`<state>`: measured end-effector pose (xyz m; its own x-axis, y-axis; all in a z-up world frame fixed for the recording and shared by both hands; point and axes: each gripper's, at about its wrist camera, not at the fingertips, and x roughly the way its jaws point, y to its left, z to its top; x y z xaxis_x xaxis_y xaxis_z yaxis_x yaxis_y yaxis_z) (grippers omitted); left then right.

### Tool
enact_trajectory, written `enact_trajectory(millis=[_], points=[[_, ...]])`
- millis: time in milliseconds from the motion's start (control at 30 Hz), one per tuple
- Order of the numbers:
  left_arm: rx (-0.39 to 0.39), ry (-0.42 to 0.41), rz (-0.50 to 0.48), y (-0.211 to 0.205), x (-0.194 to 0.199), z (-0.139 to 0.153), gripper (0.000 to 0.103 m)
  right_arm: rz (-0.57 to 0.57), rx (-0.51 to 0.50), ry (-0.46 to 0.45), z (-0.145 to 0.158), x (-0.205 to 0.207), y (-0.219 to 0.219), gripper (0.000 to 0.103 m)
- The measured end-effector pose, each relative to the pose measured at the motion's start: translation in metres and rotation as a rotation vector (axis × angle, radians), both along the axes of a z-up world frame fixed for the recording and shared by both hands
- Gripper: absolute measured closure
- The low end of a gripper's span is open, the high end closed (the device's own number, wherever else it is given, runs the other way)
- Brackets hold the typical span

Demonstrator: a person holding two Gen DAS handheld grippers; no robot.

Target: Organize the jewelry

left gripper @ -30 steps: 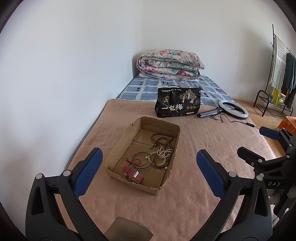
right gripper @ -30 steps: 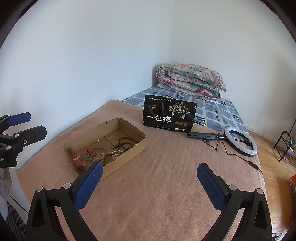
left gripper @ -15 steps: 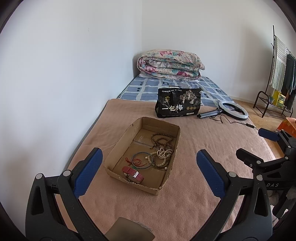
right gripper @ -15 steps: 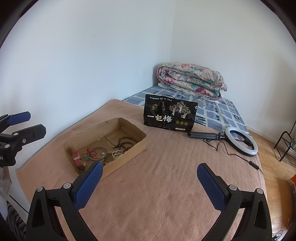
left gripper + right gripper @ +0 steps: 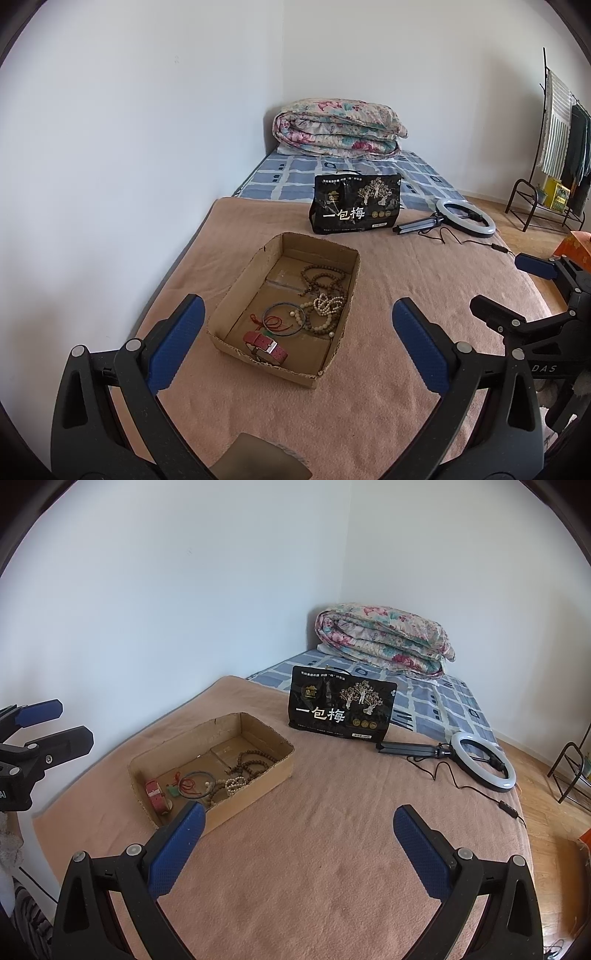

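I see a bed (image 5: 369,387) under a tan blanket, a folded floral quilt (image 5: 338,127) at its far end. Nearer stands a black bag (image 5: 356,208), a ring light (image 5: 465,221) to its right. The cardboard box (image 5: 236,291) lies left of centre, holding brown beads (image 5: 325,278), pale beads (image 5: 327,304), a dark bangle (image 5: 283,318) and a red watch (image 5: 264,344). My left gripper (image 5: 295,328) and right gripper (image 5: 299,829) hover above the blanket, jaws wide, holding nothing

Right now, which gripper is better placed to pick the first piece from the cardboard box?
Left. The left gripper is open and points straight at the cardboard box. From the right gripper, also open, the box sits off to the left.
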<state>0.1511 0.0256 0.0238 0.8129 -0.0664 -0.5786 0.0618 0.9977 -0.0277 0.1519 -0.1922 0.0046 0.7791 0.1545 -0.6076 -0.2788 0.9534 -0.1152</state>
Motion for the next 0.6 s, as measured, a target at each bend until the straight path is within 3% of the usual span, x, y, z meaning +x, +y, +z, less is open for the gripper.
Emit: enact_trajectory(millis=[600], points=[[0.007,-0.016,0.004,0.0020,-0.0014,0.0003,0.000,0.005,-0.003,0.006,-0.0032,0.0001,0.0013,0.000]])
